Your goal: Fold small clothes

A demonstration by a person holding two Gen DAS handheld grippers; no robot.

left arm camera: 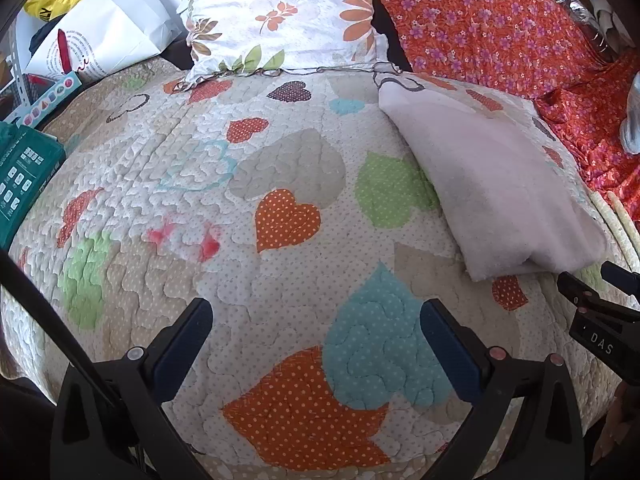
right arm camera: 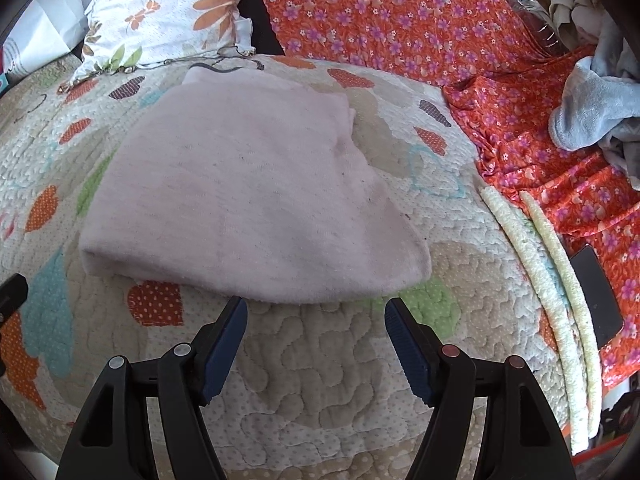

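A folded pale pink garment (right arm camera: 256, 196) lies flat on the heart-patterned quilt (right arm camera: 320, 392); it also shows at the right in the left wrist view (left arm camera: 496, 184). My right gripper (right arm camera: 316, 312) is open and empty, its fingertips just short of the garment's near folded edge. My left gripper (left arm camera: 318, 312) is open and empty over bare quilt (left arm camera: 280, 184), to the left of the garment. The right gripper's tips (left arm camera: 596, 284) show at the right edge of the left wrist view.
A floral pillow (left arm camera: 280, 16) and an orange flowered cloth (right arm camera: 440, 24) lie at the back. Grey-blue clothes (right arm camera: 592, 108) are piled far right. A dark phone (right arm camera: 596, 296) and two white foam strips (right arm camera: 560, 300) lie at the quilt's right edge. Bags and boxes (left arm camera: 80, 32) stand far left.
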